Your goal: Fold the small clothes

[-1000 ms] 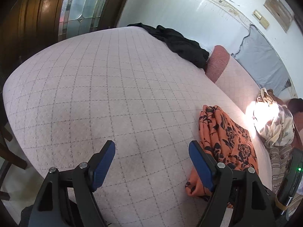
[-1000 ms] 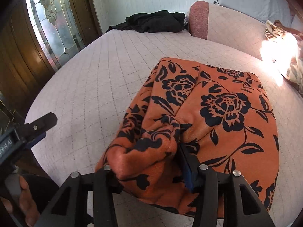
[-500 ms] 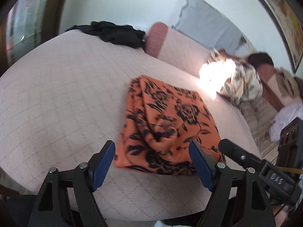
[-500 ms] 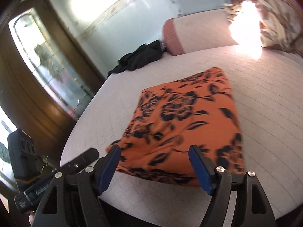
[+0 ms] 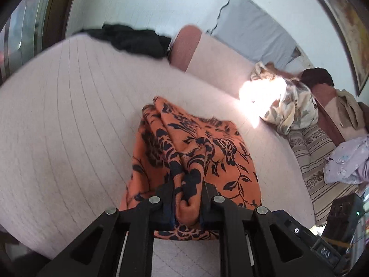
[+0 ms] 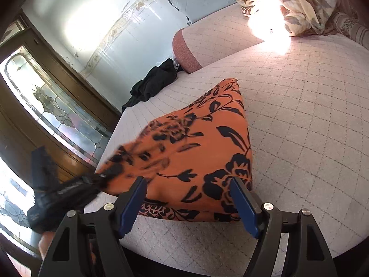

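The quilted bed fills both frames. My orange floral garment lies mid-frame near its lower edge. Half a second ago my left gripper gaped short of it; now it pinches a bunched fold. My right gripper, already released then, stays spread wide.

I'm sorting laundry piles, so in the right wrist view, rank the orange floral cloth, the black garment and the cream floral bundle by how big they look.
1. orange floral cloth, largest, though nearest the camera.
2. cream floral bundle, cut off by the frame edge.
3. black garment, smallest, and far back.
The last two look close, so that order is unsure.
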The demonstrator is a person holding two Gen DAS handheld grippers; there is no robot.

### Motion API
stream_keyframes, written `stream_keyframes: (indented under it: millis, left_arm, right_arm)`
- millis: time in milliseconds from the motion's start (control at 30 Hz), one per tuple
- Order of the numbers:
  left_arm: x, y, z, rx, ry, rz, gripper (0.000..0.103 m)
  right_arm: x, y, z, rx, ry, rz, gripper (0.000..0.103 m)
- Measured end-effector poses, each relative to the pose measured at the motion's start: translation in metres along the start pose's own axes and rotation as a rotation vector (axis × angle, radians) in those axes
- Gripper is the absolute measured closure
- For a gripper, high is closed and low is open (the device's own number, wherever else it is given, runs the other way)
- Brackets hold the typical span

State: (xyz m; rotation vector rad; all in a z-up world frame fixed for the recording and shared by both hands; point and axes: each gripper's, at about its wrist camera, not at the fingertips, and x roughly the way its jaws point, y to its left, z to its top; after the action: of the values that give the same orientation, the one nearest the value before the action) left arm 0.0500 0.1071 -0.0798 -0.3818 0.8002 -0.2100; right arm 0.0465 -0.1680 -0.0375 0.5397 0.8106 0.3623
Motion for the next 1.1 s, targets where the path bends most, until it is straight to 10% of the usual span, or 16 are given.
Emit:
stream_keyframes:
  millis: [167,500,600,767,900,1000,1100]
  left_arm:
    - [0.06,0.057,-0.03,-0.172,0.216,0.002,0.084]
    - [0.042,0.079,-0.029,-0.264,0.184,-0.066,0.071]
    - [0.012,0.077,-0.02,-0.238,0.098,0.016,0.062]
    - [-0.009,0.038,0.013,-0.091,-0.021,0.017,0.053]
    - [0.036,-0.009,0.023,0.061,0.025,-0.009,0.044]
    - [0.101,-0.013,0.01,0.154,0.162,0.223,0.044]
    - [0.115,0.002,-0.004,0.123,0.152,0.231,0.039]
  right_arm:
    - [0.007,0.007,0.0,-0.012,0.025,0.012,0.026]
    - [0.047,0.032,0.016,-0.062,0.124,0.146,0.021]
    - [0.083,-0.013,0.002,0.166,0.28,0.128,0.021]
    - [0.074,-0.025,-0.005,0.214,0.251,0.195,0.021]
    - [0.07,-0.026,-0.007,0.225,0.251,0.205,0.021]
    - [0.057,-0.029,-0.003,0.226,0.273,0.219,0.021]
    - [0.036,-0.028,0.015,0.207,0.236,0.271,0.021]
